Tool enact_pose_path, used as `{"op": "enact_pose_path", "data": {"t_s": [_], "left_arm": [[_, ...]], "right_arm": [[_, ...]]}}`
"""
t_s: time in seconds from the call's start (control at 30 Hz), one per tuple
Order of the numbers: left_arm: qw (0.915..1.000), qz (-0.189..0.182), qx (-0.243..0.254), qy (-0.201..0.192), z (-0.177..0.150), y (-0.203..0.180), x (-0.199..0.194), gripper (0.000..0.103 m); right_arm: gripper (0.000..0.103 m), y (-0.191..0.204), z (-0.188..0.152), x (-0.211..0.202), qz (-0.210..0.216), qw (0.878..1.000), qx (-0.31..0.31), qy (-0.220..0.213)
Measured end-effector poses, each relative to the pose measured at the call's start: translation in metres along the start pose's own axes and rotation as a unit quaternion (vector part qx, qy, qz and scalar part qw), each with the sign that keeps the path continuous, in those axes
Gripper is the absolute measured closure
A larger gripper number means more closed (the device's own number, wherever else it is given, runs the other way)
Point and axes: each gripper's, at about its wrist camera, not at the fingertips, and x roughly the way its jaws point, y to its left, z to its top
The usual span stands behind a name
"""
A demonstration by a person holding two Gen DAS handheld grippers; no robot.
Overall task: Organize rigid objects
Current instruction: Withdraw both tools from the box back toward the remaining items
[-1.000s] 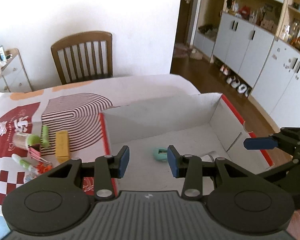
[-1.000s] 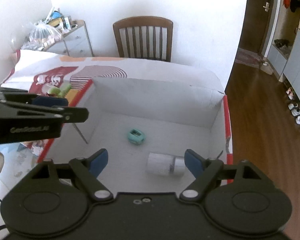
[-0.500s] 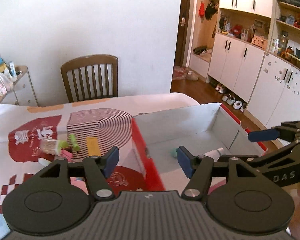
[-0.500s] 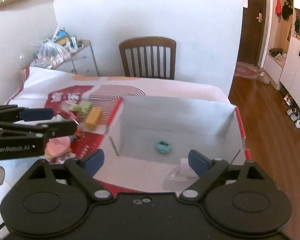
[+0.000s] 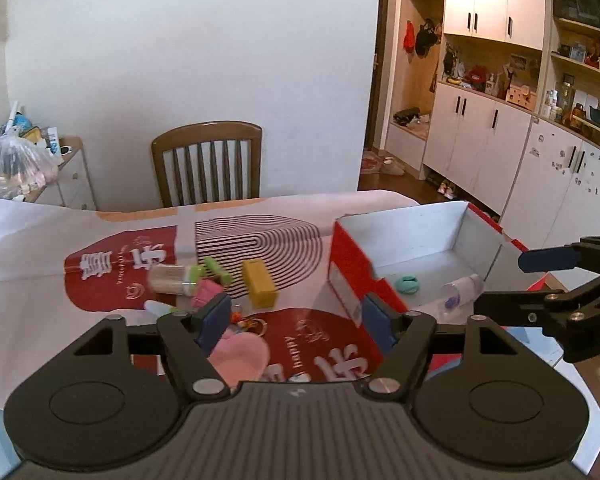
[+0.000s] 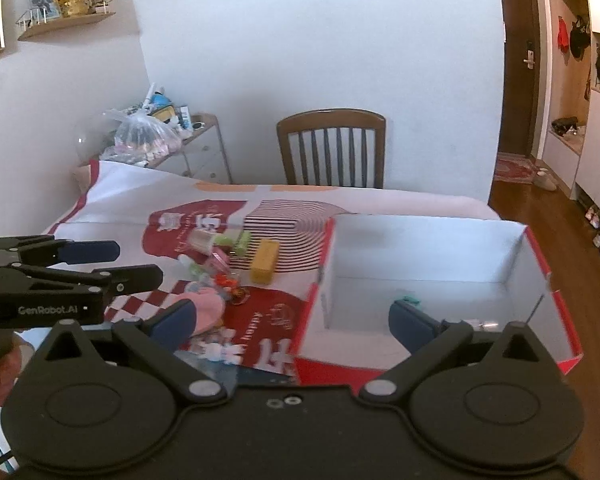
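Both grippers tilt downward over the bench, left gripper (image 5: pixel 294 322) and right gripper (image 6: pixel 290 322), fingers spread wide and empty after just opening. The yellow block (image 5: pixel 259 283) lies ahead between the left fingers; the box (image 6: pixel 518 254) sits beyond the right fingers.

On the desk (image 5: pixel 40 248) an open box (image 5: pixel 404 236) sits at the right, and a cluster of small things lies just left of it: a block (image 5: pixel 259 283) nearest the box, a lying jar (image 5: pixel 168 278) further left, and a soft pouch (image 5: pixel 240 354) on the near side of the cluster. Inside the box a small round case (image 5: pixel 406 285) lies left of a lying bottle (image 5: pixel 460 292). A chair (image 5: pixel 208 164) stands behind the desk's far edge, and a side cabinet (image 6: pixel 204 152) carrying a filled bag (image 6: pixel 144 136) stands to the far left.
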Motion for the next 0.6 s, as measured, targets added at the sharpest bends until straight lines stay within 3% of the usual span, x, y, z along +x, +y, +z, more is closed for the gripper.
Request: {"op": "enact_pose_path", "data": {"t_s": [0.17,0.6], "left_arm": [[0.9999,0.009,0.004,-0.006,-0.008,0.018,-0.005,0.021],[0.9997,0.014,-0.012,0.018,-0.030,0.058,0.009,0.020]], "right_arm": [[0.000,0.022,-0.007,0.002,0.010,1.000,0.001,-0.003],[0.000,0.066,-0.024,0.025,0.023,0.999,-0.020,0.018]]}}
